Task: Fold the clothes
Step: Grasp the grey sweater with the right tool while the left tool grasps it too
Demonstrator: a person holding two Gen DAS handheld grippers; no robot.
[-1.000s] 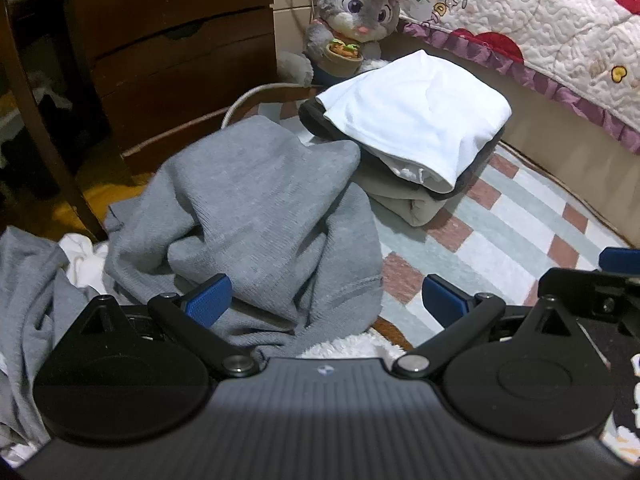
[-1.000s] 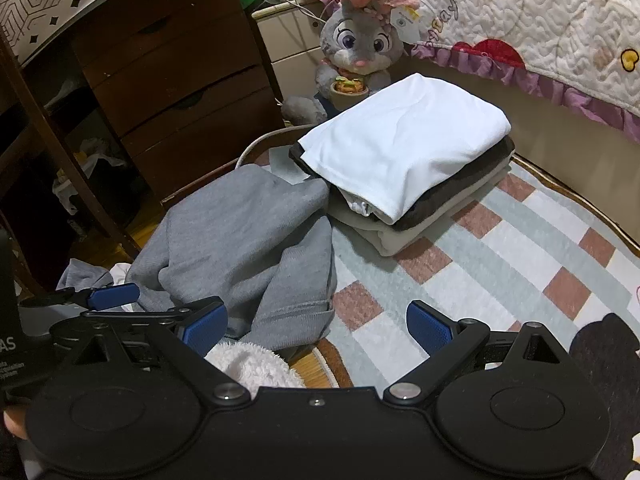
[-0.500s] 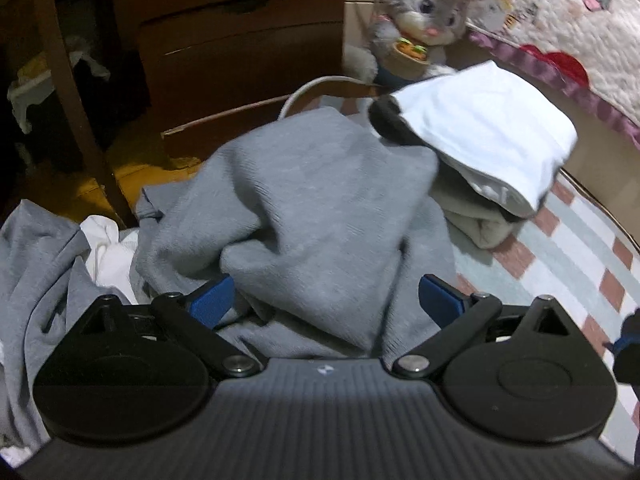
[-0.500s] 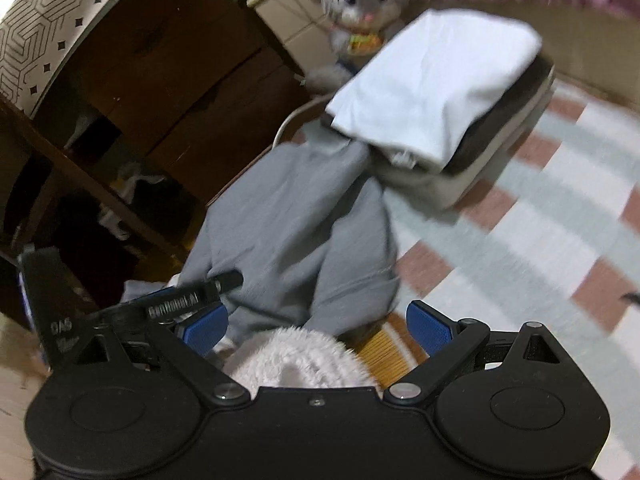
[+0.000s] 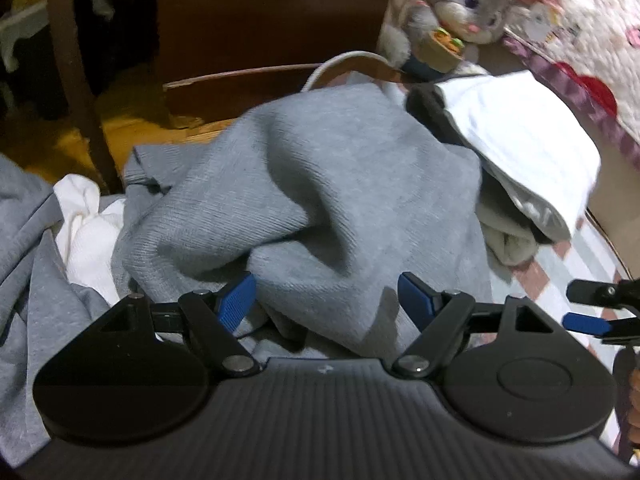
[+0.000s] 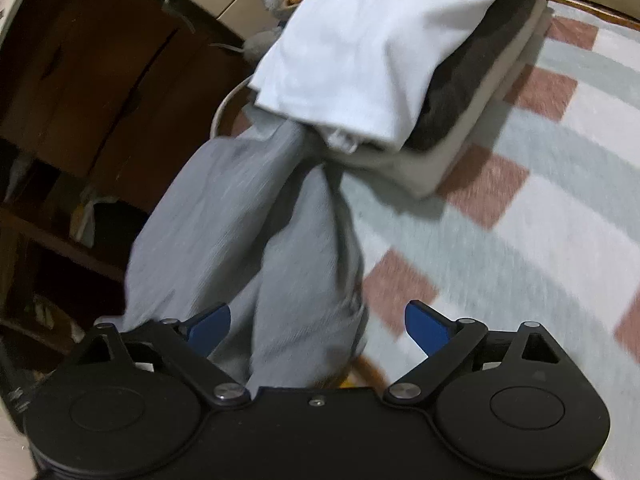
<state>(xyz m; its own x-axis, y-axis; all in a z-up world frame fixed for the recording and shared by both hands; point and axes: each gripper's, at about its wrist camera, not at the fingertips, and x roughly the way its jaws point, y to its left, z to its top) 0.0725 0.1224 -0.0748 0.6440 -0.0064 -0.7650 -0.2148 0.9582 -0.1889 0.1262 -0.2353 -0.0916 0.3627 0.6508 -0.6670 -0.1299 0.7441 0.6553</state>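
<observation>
A checked rug point(image 6: 520, 216) of pale grey-green, white and dusty-pink squares covers the floor, filling the right half of the right wrist view. Dark wooden drawers point(image 5: 272, 20) take the upper left of the left wrist view, with a bare yellow-brown wooden floor point(image 5: 132, 120) below them. A grey plush rabbit point(image 5: 468, 4) sits at the upper right, against a quilted bedspread point(image 5: 592, 40) with a purple frilled edge.

A stack of folded clothes point(image 6: 384, 52), white on top, then dark, then beige, lies on the rug in the upper centre of the right wrist view. Just below and left of it, touching its edge, is the crumpled grey sweatshirt point(image 5: 320, 184), a soft ribbed knit heaped in thick folds. A white garment point(image 5: 84, 232) and more grey cloth point(image 5: 28, 280) lie at the left edge of the left wrist view.

Compared with half a second ago, both cameras sit closer and lower over the sweatshirt, which now fills the centre of each view; the right wrist view is tilted and blurred.

The left gripper point(image 5: 326, 294) has its blue-padded fingers spread wide, cloth bunched between them but not pinched. The right gripper point(image 6: 318, 322) is likewise spread, a grey fold lying between its fingers.
</observation>
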